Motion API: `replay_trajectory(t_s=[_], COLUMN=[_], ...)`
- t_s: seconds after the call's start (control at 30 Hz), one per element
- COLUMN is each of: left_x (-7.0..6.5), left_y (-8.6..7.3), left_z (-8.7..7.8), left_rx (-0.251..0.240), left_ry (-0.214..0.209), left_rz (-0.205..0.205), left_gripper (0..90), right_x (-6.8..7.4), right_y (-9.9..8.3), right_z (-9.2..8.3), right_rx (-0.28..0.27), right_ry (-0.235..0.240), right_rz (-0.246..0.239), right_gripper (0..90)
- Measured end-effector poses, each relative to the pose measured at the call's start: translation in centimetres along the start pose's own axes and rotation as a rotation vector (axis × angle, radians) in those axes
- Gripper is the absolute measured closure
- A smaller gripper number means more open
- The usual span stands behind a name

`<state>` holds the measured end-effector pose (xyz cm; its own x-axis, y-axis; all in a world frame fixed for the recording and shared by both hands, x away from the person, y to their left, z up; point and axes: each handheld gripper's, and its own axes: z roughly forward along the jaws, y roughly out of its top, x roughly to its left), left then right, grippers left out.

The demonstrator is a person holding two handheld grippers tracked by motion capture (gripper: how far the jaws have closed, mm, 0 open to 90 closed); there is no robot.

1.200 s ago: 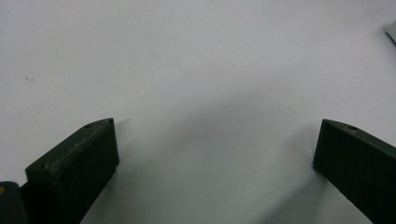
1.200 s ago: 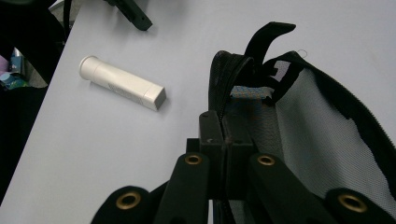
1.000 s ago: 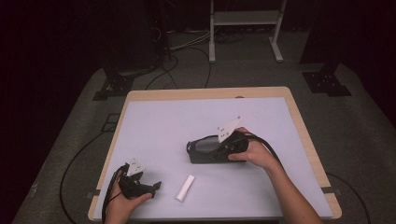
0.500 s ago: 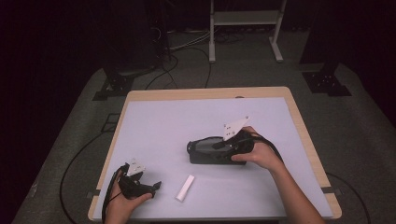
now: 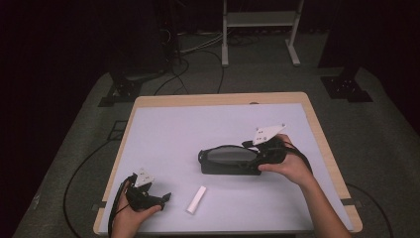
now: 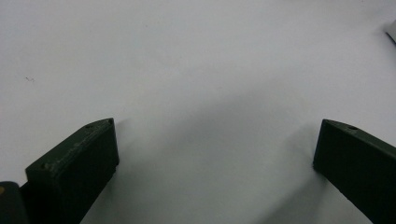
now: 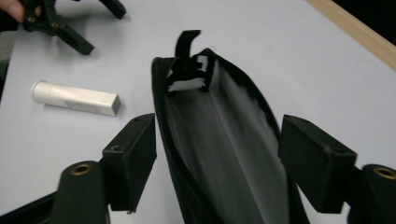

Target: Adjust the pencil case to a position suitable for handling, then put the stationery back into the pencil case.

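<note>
A black zip pouch (image 5: 228,159) lies open in the middle of the table, its pale lining (image 7: 229,140) facing up. My right gripper (image 5: 256,156) is at the pouch's right end; its jaws have just been opening and now straddle the pouch's mouth (image 7: 215,154) with the pads off the fabric. A white tube (image 5: 196,200) lies on the table to the front left of the pouch (image 7: 74,99). My left gripper (image 5: 163,198) rests near the front left corner, open over bare tabletop (image 6: 215,154). The right gripper view also shows it far off (image 7: 98,23).
The white tabletop (image 5: 198,124) has a wooden border (image 5: 322,144). Behind the table, on the dark floor, are a white metal stand (image 5: 257,29), cables (image 5: 188,74) and black base plates (image 5: 346,87).
My right hand has drawn to the right along the pouch and its jaws have spread. The pouch, the tube and my left gripper have stayed put.
</note>
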<state>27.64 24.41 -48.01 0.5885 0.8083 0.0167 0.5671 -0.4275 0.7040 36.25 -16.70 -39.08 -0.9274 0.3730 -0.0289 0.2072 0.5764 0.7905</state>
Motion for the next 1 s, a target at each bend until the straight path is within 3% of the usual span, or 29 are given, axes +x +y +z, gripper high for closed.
replay_trajectory(t_s=[0.37,1.0], left_x=[0.0,0.0], left_y=[0.0,0.0], left_z=[0.0,0.0], left_rx=[-0.001,0.004], left_ry=[-0.001,0.0], left_rz=[-0.002,0.003], left_gripper=[0.0,0.0], right_x=[-0.8,-0.1], right_y=[-2.3,-6.8], right_z=[-2.8,-6.3], right_rx=[-0.043,-0.049], right_ry=[-0.116,-0.219], right_rz=[0.107,0.193], right_gripper=[17.3,16.9])
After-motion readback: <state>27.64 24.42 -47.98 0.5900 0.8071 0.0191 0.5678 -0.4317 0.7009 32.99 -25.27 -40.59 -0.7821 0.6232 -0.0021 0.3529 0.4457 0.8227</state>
